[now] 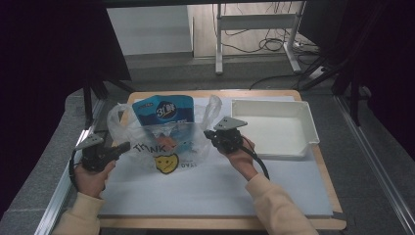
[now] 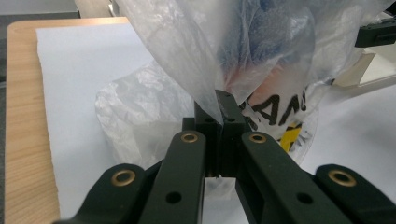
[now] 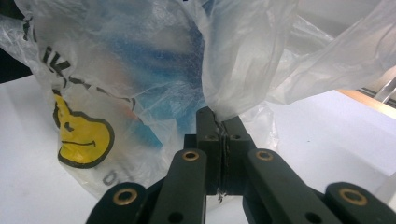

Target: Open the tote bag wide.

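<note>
Bag (image 1: pixel 166 142) upright – snack pouch (image 1: pixel 164 111) pointing up.

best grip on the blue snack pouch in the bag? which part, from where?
Probably the pouch's top edge, from above. It stands upright in the plastic bag, its flat top poking out of the mouth, while film wraps the lower part. The left tool and right tool are each shut on the bag's film at either side, so one must let go first.
</note>
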A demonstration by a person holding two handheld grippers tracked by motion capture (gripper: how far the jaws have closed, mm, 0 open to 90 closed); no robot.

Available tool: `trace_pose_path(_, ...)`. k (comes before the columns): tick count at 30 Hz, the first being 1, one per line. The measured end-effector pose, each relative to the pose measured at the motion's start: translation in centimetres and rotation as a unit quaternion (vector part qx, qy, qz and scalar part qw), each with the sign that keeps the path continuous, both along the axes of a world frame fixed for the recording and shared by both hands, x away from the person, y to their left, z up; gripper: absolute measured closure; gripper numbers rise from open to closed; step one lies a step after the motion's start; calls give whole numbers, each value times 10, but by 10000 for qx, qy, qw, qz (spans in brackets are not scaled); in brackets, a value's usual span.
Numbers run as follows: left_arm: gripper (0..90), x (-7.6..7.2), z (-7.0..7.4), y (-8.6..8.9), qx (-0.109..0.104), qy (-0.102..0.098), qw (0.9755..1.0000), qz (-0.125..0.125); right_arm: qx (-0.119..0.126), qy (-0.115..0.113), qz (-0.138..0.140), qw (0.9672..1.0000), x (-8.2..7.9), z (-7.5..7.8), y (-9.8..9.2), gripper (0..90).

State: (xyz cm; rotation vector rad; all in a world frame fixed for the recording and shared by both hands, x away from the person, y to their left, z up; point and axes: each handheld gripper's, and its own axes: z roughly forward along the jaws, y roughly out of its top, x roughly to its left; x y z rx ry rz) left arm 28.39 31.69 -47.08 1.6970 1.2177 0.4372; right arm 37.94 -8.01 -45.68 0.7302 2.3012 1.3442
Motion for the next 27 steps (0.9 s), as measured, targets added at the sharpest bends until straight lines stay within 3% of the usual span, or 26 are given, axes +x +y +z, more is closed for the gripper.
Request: trace_pose_path(27, 900, -2, -19, -1, 26, 197, 9998, -22, -308, 346, 12, 9989, -6, -25, 11, 877)
